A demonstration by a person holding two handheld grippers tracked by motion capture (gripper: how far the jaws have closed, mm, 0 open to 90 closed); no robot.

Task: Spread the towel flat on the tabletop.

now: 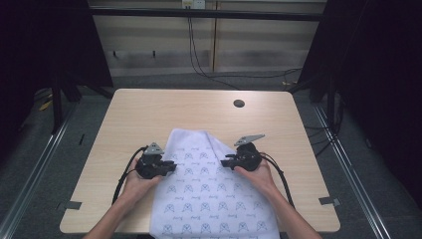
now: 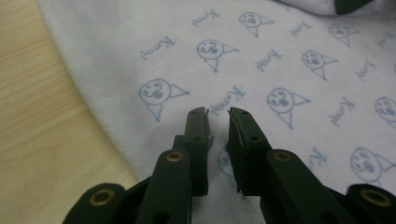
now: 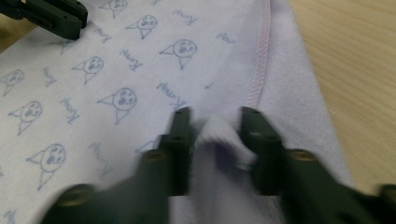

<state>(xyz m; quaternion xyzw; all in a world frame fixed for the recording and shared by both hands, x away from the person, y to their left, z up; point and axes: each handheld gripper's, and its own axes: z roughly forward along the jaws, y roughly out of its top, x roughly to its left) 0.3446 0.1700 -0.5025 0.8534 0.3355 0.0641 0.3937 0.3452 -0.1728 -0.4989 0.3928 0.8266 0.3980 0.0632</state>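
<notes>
cloth (image 1: 209,194): pale lilac, spread on the worktop (image 1: 149,114), near end hanging off the front edge
print: little blue cartoon faces plus a cursive word, too small to read tbh
left gripper (image 2: 218,116): over the cloth's left side, fingers narrow, nothing clearly pinched
right gripper (image 3: 212,121): fingers clamped on a bunched fold by the stitched hem
</notes>
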